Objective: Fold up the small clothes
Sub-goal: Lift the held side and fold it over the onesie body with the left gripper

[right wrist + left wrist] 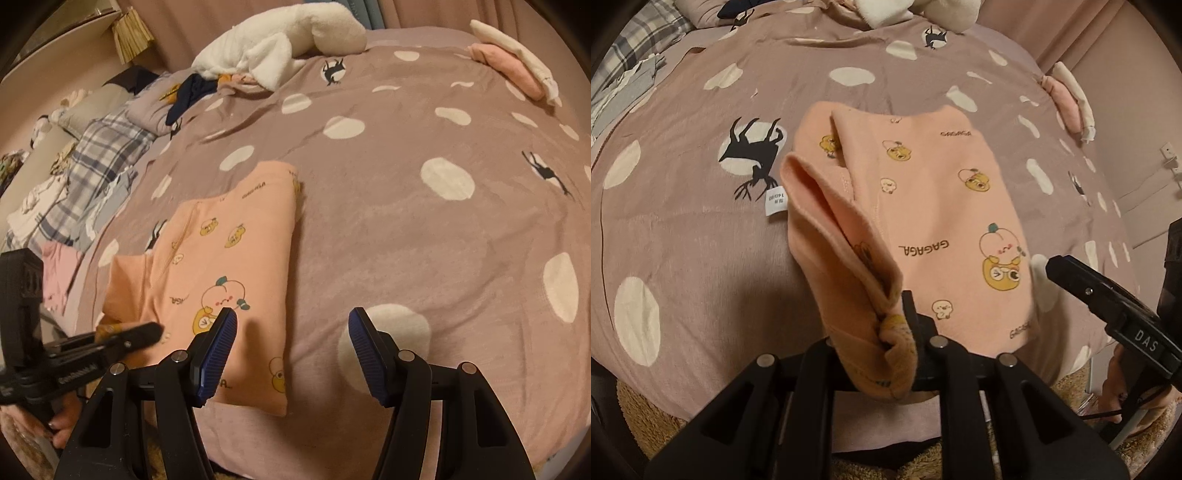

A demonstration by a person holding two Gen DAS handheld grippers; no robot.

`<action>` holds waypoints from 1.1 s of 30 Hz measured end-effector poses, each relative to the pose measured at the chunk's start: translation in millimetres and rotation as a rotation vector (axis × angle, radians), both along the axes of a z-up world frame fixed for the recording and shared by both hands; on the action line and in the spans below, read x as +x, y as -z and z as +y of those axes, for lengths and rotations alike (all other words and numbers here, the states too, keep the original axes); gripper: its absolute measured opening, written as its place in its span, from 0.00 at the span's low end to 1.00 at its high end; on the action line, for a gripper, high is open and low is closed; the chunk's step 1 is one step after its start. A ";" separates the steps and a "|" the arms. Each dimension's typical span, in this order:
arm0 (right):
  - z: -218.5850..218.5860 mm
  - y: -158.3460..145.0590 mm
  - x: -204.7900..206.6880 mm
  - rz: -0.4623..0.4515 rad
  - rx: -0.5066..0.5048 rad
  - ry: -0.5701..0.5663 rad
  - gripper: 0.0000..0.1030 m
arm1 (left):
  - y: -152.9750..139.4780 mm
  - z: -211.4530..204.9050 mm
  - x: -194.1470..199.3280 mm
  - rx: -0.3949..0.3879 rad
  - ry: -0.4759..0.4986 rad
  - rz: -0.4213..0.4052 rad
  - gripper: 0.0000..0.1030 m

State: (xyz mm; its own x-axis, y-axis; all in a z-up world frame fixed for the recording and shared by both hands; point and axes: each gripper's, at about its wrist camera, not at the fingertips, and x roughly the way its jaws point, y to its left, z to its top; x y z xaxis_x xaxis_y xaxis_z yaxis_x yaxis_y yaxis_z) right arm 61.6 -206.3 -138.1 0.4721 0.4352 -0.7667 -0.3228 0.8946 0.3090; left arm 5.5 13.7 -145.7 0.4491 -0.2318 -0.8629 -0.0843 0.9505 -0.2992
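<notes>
Peach printed garment point(923, 206) lying folded on the spotted bedspread point(406, 221), its long axis running away from the near bed edge toward the pillows. Left gripper point(899, 332), closed on one bunched corner of the garment, lifts a sleeve-like flap off the bed; its fingertips are buried in cloth and hard to make out. Right gripper point(291, 350), jaws spread wide and holding nothing, hovers over the garment's near right edge. Size tag point(775, 203) shows beside the flap; its print is unreadable.
</notes>
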 end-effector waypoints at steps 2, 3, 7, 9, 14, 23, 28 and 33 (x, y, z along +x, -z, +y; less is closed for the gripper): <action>2.5 1.9 0.1 0.007 -0.007 -0.007 0.61 | -1.9 -0.7 0.1 0.005 0.005 -0.001 0.16; 3.4 2.5 -0.7 0.010 -0.009 -0.009 0.61 | -3.2 -0.9 0.6 0.006 0.006 0.000 0.17; 4.8 2.6 -1.3 0.017 -0.013 -0.012 0.61 | -12.4 4.6 -0.2 -0.003 -0.007 0.009 0.29; 5.3 1.6 -1.0 0.010 -0.016 -0.014 0.62 | -20.2 9.6 -2.3 0.006 -0.031 -0.016 0.55; 10.7 2.8 7.4 0.017 -0.005 -0.032 0.75 | -22.6 17.4 6.5 0.012 -0.062 -0.063 0.78; 36.2 28.3 29.0 0.140 0.039 -0.096 0.75 | 8.5 9.8 28.1 -0.044 -0.011 0.026 0.78; 44.8 33.9 32.2 0.142 0.020 -0.103 0.74 | 19.8 16.5 32.8 -0.099 -0.034 0.040 0.75; 47.2 36.5 34.0 0.141 0.056 -0.119 0.55 | 15.3 9.5 30.7 -0.094 -0.017 0.012 0.38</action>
State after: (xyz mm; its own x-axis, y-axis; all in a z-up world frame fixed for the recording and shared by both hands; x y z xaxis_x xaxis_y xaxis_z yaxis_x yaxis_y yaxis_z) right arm 95.6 -159.1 -174.6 0.3047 0.5254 -0.7944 -0.3755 0.8328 0.4068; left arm 36.1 23.2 -161.0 0.4433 -0.3046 -0.8431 -0.1040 0.9167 -0.3859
